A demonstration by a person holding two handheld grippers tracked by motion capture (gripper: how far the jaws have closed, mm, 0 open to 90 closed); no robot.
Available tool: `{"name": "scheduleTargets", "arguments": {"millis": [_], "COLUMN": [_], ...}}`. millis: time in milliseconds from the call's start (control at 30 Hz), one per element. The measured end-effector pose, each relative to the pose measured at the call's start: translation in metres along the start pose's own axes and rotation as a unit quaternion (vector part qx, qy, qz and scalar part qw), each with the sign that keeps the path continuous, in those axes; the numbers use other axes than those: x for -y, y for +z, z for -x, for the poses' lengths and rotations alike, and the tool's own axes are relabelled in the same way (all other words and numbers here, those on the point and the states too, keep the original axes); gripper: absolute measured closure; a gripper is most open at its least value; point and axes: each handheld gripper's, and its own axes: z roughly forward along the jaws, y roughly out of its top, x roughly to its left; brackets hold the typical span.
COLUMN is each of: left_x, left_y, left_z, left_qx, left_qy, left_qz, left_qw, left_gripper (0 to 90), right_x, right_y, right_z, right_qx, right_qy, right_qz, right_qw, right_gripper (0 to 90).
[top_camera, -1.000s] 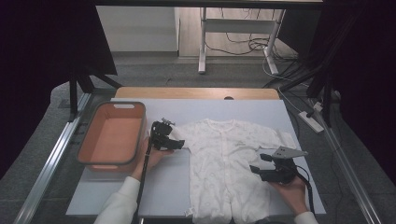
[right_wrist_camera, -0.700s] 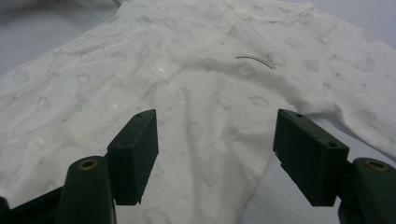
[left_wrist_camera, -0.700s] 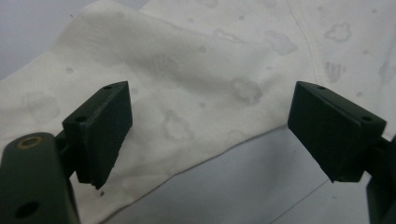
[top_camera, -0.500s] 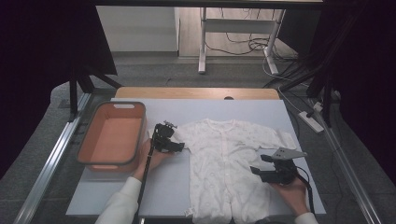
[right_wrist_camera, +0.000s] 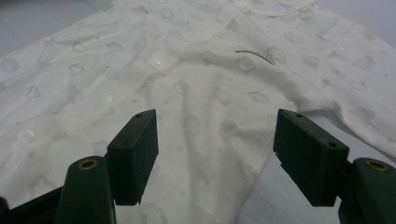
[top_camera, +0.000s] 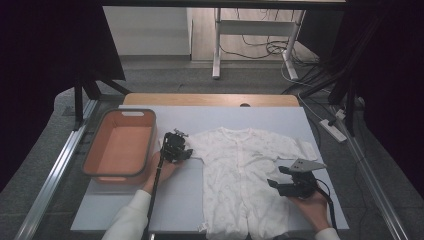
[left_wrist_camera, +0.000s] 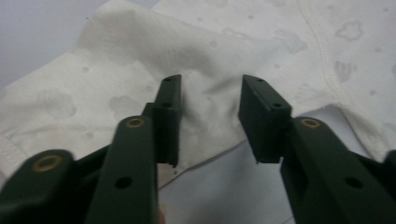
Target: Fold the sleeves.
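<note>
White soft baby suit (top_camera: 245,175) flat on the pale worktop (top_camera: 260,117), left gripper (top_camera: 183,148) at its sleeve, jaws apart around a fold, right gripper (top_camera: 280,179) over its side edge, jaws wide apart, orange plastic tub (top_camera: 119,148) by the left edge

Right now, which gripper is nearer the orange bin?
Left. The left gripper sits just beside the bin, at the garment's sleeve; the right gripper is across the garment.

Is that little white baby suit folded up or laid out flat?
Laid out flat: the baby suit lies spread on the table, both sleeves out to the sides.
</note>
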Motion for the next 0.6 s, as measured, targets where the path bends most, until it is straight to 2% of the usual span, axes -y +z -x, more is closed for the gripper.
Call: {"name": "scheduleTargets", "arguments": {"millis": [167, 233, 433, 600], "left_x": [0.0008, 0.0011, 0.0011, -0.0001], "left_y": [-0.0007, -0.0009, -0.0016, -0.0100], "left_z": [-0.0008, -0.0016, -0.0017, -0.0007], "left_qx": [0.011, 0.016, 0.018, 0.022], "left_qy": [-0.004, -0.006, -0.006, -0.003], "left_qz": [0.001, 0.001, 0.002, 0.023], "left_qw": [0.9999, 0.9999, 0.9998, 0.9995], "left_gripper": [81.6, 85.9, 88.6, 89.0], "right_x": [0.0002, 0.0003, 0.0005, 0.0009], "right_y": [0.0003, 0.0004, 0.0002, 0.0002], "right_z": [0.0004, 0.0001, 0.0012, 0.0016], "right_qx": [0.001, 0.000, 0.000, 0.004], "right_qy": [0.000, -0.002, -0.002, -0.001], "right_qz": [-0.001, -0.002, -0.002, -0.003], "right_qw": [1.0000, 1.0000, 1.0000, 1.0000], "right_gripper": [30.8, 30.7, 30.5, 30.4]}}
